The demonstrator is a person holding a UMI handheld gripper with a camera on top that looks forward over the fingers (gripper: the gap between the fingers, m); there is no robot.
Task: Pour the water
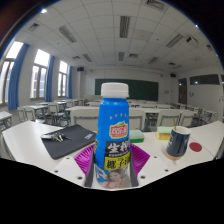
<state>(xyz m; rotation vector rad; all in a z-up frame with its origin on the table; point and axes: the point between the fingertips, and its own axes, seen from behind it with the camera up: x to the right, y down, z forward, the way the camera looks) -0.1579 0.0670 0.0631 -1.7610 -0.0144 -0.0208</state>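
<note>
Bottle (114, 135): nearest item, upright at lower centre of the frame; white body, blue cap, printed label with red and green panels.
Tongs (114, 163): clenched on the bottle; a magenta pad presses each side of its lower body.
Pads (139, 159): magenta, one at either flank of the bottle, both touching it.
Worktop (30, 140): white, spanning the middle band of the frame behind the bottle.
Cup (178, 140): dark, cylindrical, upright on the worktop at right of the frame, well apart from the bottle.
Yellow disc (195, 149): flat, just beside the cup's right side.
Dark items (62, 135): flat black objects on the worktop, left of the bottle; kind unclear.
Room: classroom, desks in rows, green chalkboard (140, 89) at centre back, windows (40, 75) at upper left, ceiling lights above.
</note>
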